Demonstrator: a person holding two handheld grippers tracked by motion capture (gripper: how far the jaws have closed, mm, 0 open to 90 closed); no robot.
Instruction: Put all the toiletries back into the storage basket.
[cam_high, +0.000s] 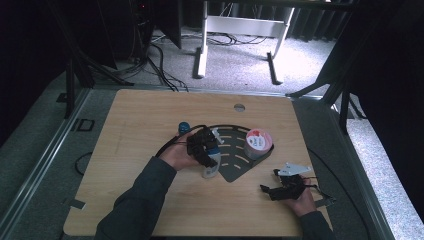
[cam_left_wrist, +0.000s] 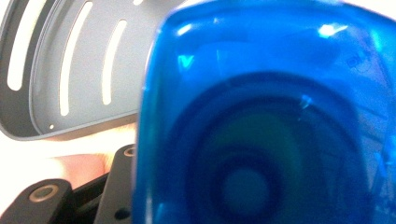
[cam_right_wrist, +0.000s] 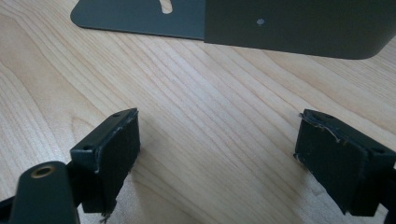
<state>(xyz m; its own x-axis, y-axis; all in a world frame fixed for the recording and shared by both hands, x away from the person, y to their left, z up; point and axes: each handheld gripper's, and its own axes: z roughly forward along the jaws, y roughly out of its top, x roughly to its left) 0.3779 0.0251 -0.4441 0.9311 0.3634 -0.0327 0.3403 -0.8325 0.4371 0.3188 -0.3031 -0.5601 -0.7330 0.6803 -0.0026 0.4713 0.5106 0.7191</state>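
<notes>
My left gripper (cam_high: 206, 150) is shut on a blue see-through bottle (cam_high: 211, 169) over the left part of a dark slotted metal plate (cam_high: 235, 169). In the left gripper view the blue bottle (cam_left_wrist: 261, 126) sits very close to the lens, with one black jaw showing at the lower left beside it and the slotted plate (cam_left_wrist: 60, 70) behind. My right gripper (cam_high: 269, 181) rests on the wood near the front right, its jaws wide apart. In the right gripper view its pads (cam_right_wrist: 112, 154) have only bare table between them, and the right gripper (cam_right_wrist: 217, 154) faces the plate's edge (cam_right_wrist: 140, 14).
A roll of tape with a red and white label (cam_high: 258, 142) stands on the right end of the plate. A small blue-capped object (cam_high: 184, 126) sits behind my left hand. The wooden table (cam_high: 140, 115) has a round hole (cam_high: 239, 107) near its far edge.
</notes>
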